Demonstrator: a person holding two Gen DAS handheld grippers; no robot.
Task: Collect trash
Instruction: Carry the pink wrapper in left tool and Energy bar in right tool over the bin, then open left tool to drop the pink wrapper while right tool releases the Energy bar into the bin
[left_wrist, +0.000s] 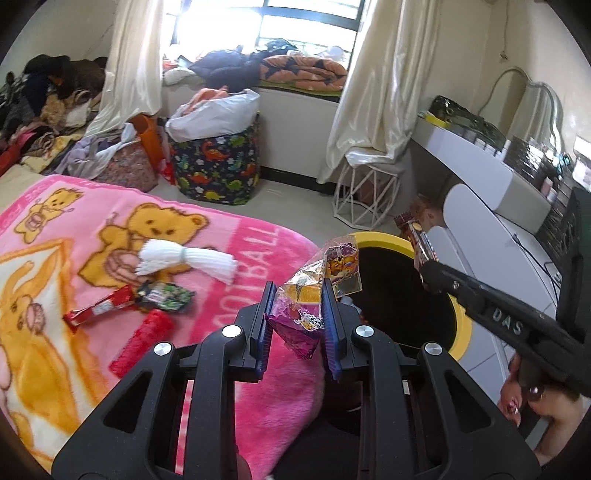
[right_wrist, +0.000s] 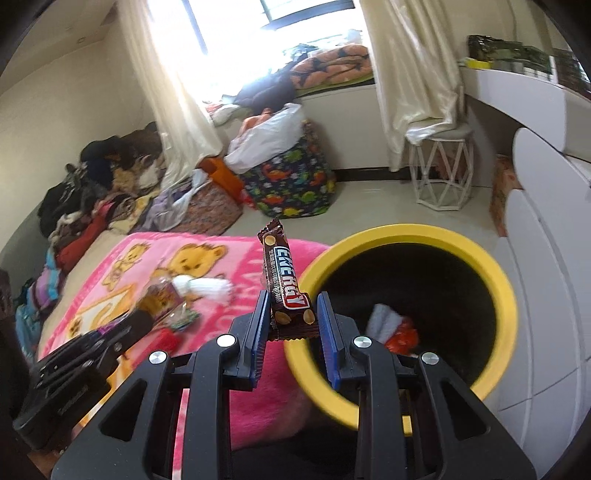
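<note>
Gripping a snack wrapper (left_wrist: 306, 295), the left gripper (left_wrist: 299, 314) sits at nine o'clock of the yellow-rimmed bin (right_wrist: 406, 236); the right gripper (right_wrist: 291, 321), clamped on an upright energy bar (right_wrist: 286, 284), is probably nearer.

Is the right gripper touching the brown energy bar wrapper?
Touching. In the right wrist view, the right gripper holds the energy bar wrapper upright, with both blue pads pressing on its lower end.

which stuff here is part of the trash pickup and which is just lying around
Job: left gripper holding a snack wrapper; right gripper holding an energy bar wrapper; yellow-rimmed bin; red wrappers on the blanket.
Lying about: white tassel, dinosaur-print hamper, white stool.
</note>
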